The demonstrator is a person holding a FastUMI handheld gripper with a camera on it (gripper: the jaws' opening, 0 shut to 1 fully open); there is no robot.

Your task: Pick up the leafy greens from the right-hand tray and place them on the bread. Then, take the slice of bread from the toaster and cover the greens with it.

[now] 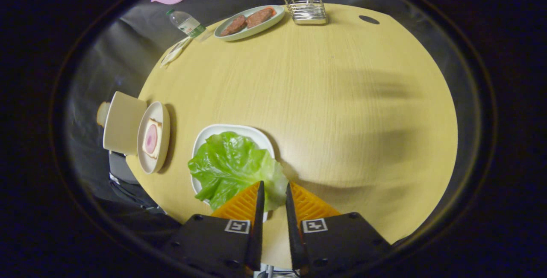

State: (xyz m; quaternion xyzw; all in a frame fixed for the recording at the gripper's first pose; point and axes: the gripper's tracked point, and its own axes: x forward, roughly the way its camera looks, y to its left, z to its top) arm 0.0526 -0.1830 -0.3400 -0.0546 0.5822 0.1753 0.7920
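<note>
A green lettuce leaf (230,167) lies over a white tray (213,131) just ahead of my fingers. Its near edge sits between them, and my gripper (274,185) is closed on that edge. Further off to the left, a round white plate (147,162) carries a bread slice (152,139) topped with a pink round of meat. Right behind that plate stands a cream toaster (124,122) with a slice of bread (102,113) poking out of its far side.
At the far side of the wooden table (342,98) are an oval plate with two brown patties (250,21), a wire rack (305,8), a lying plastic bottle (186,23) and a round hole (369,19). The table edge runs close behind the toaster.
</note>
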